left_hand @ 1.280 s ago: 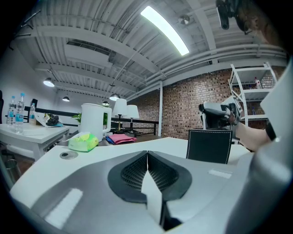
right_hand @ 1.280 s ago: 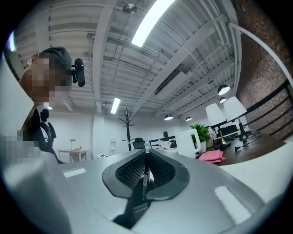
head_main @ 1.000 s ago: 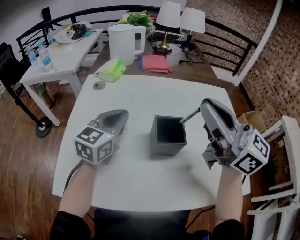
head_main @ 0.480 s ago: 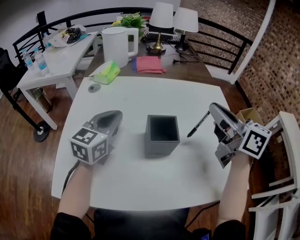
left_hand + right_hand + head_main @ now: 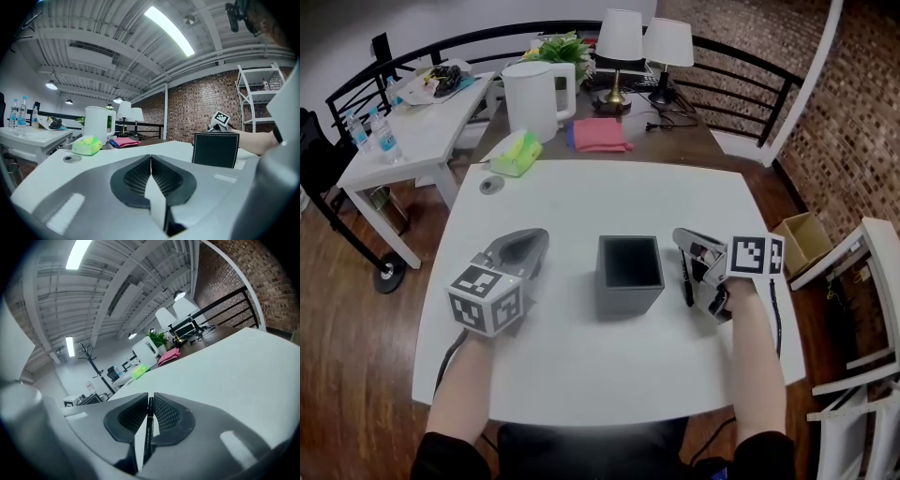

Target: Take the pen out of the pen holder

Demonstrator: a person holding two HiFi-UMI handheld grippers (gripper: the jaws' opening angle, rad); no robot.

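Note:
The dark square pen holder (image 5: 630,277) stands mid-table, empty as far as I see; the left gripper view has it (image 5: 216,150) ahead on the right. To its right, my right gripper (image 5: 682,242) lies low over the white table (image 5: 609,192), rolled on its side. A black pen (image 5: 685,278) lies lengthwise between its jaws. In the right gripper view the pen (image 5: 148,427) fills the narrow gap of that gripper (image 5: 150,399), whose jaws are opening. My left gripper (image 5: 530,240) rests left of the holder, shut (image 5: 151,157) on nothing.
A lime tissue pack (image 5: 515,152) and a small round disc (image 5: 491,186) sit near the table's far left. Behind it are a white kettle (image 5: 531,98), a pink cloth (image 5: 599,134) and two lamps (image 5: 621,42). A black railing (image 5: 750,70) and a white shelf (image 5: 862,281) stand to the right.
The right gripper lifted the pen out of the holder, swung it right, rolled over and came down to the table beside the holder. The left gripper stayed put.

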